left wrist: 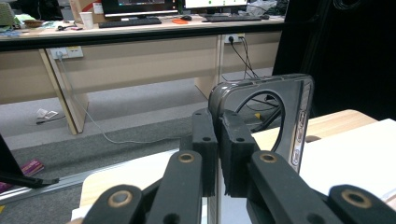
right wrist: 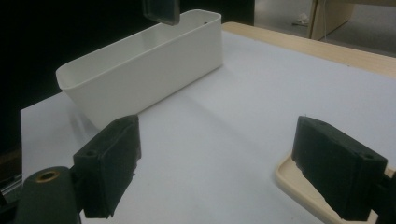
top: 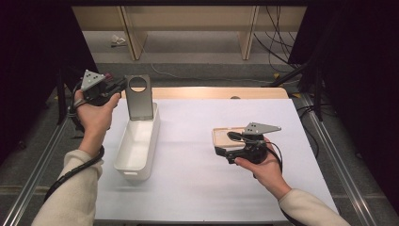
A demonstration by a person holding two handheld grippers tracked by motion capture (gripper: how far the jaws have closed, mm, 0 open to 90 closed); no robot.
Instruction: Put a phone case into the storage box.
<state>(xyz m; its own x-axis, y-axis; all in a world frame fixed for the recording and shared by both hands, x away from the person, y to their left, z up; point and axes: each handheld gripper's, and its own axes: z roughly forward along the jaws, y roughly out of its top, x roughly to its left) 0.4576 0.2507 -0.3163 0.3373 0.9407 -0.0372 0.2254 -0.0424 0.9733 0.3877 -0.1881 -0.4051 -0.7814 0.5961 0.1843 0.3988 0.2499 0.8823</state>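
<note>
My left gripper (top: 120,86) holds a dark grey phone case (top: 139,96) with a round camera hole, upright over the far end of a long white bin (top: 136,146). In the left gripper view the jaws (left wrist: 218,140) are shut on the edge of that dark case (left wrist: 280,112). My right gripper (top: 223,147) is low over the table on the right, beside a beige phone case (top: 225,135) that lies flat. In the right gripper view it (right wrist: 224,163) is open, with the beige case (right wrist: 294,184) by its right jaw and the white bin (right wrist: 140,70) beyond.
A white sheet (top: 197,183) covers the table, with a wooden strip (top: 216,92) along its far edge. Dark stands and cables are on the floor at the right. Wooden desks stand behind the table.
</note>
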